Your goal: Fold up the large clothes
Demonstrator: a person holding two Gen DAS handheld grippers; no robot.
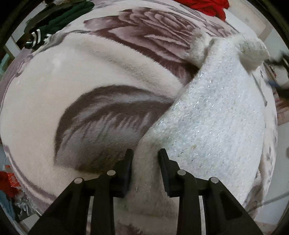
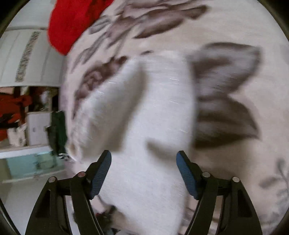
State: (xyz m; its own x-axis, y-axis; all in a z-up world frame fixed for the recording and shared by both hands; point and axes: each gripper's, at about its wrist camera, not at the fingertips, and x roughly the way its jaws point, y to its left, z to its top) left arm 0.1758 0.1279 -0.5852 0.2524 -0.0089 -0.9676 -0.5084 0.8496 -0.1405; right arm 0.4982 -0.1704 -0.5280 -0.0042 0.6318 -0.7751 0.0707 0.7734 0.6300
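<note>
A white fuzzy knit sweater (image 1: 213, 112) with silver threads lies on a cream blanket with a brown flower print (image 1: 101, 76). My left gripper (image 1: 145, 153) is shut on the sweater's near edge, a thick fold of fabric bunched between its black fingers. In the blurred right wrist view the sweater (image 2: 153, 112) lies spread on the blanket (image 2: 234, 45). My right gripper (image 2: 143, 157) is open and empty just above the sweater, its blue pads (image 2: 101, 173) wide apart.
A red garment (image 1: 207, 7) lies at the far edge of the blanket; it also shows in the right wrist view (image 2: 72, 23). A dark green garment with striped cuffs (image 1: 54, 21) lies at the far left. Furniture and clutter (image 2: 27, 115) stand beyond the bed.
</note>
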